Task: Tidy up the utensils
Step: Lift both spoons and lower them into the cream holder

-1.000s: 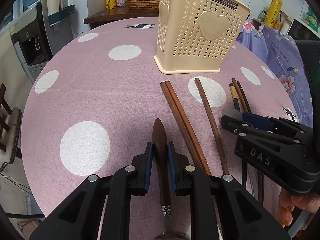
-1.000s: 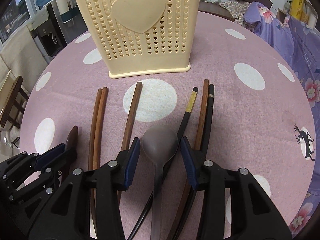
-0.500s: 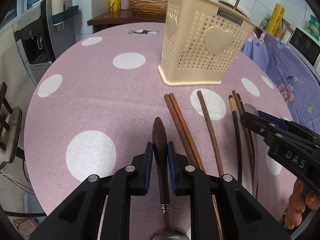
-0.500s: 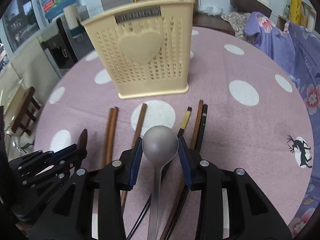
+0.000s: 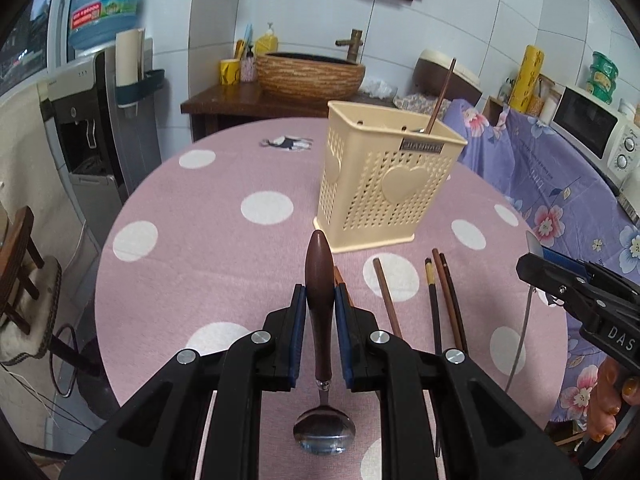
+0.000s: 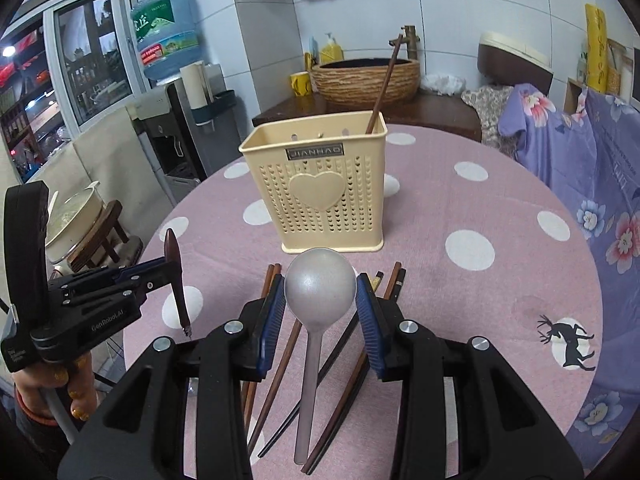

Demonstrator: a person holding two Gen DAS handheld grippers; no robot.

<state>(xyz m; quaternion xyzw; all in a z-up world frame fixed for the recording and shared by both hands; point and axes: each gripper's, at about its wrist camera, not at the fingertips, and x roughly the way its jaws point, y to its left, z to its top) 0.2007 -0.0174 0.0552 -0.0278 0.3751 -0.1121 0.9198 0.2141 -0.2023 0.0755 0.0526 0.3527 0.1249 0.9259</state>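
My left gripper (image 5: 320,300) is shut on the dark wooden handle of a metal spoon (image 5: 319,280), held above the table with its bowl hanging toward me. It also shows in the right wrist view (image 6: 174,258). My right gripper (image 6: 320,300) is shut on the bowl of a grey ladle (image 6: 320,286), lifted off the table. A cream perforated utensil basket (image 6: 320,184) stands upright ahead with one chopstick (image 6: 382,88) leaning in it. Several chopsticks (image 5: 436,300) lie on the pink dotted tablecloth (image 5: 208,248) below the grippers.
The round table drops off on all sides. A water dispenser (image 5: 88,120) and a wooden chair (image 5: 20,264) stand at the left. A flowered purple cloth (image 6: 592,168) covers furniture at the right. A counter with a woven basin (image 5: 310,76) stands behind.
Both grippers rose well above the table and tilted up, lifting the spoon and the ladle. The basket now looks farther and lower. The right gripper's grip on the ladle bowl closed earlier.
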